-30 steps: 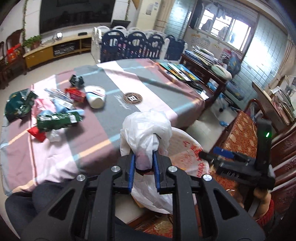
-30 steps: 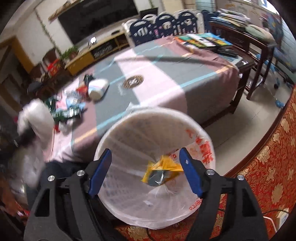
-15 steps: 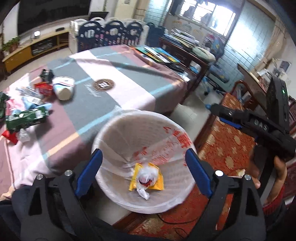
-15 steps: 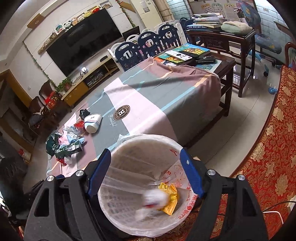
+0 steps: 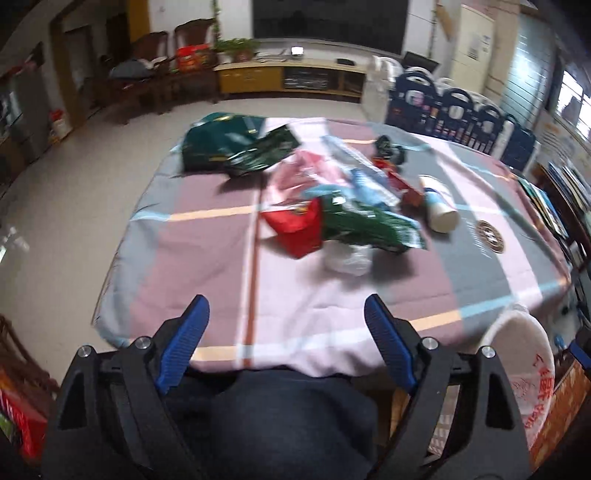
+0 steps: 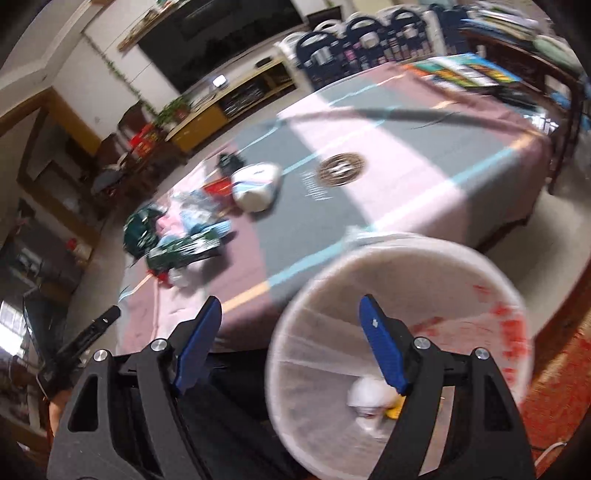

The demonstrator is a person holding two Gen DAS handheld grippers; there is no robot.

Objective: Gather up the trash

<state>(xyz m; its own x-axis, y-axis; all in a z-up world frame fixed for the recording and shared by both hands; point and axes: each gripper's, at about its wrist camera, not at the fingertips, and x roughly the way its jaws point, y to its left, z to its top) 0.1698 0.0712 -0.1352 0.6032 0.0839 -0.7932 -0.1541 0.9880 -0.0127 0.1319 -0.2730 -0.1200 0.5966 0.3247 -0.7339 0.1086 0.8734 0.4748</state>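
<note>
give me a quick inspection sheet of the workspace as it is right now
surface: table under a striped pink, mauve and grey cloth, round emblem near its middle
job's things: trash pile with green wrapper, red packet, dark green bag, white cup on its side, crumpled white plastic; lined white bin beside the table, white wad and a yellow scrap inside
clutter: books at the far table end
grippers: left gripper open, empty, facing the pile; right gripper open, empty, beside the bin
cables: white cord on the floor
surroundings: TV, yellow cabinet, blue play fence
</note>
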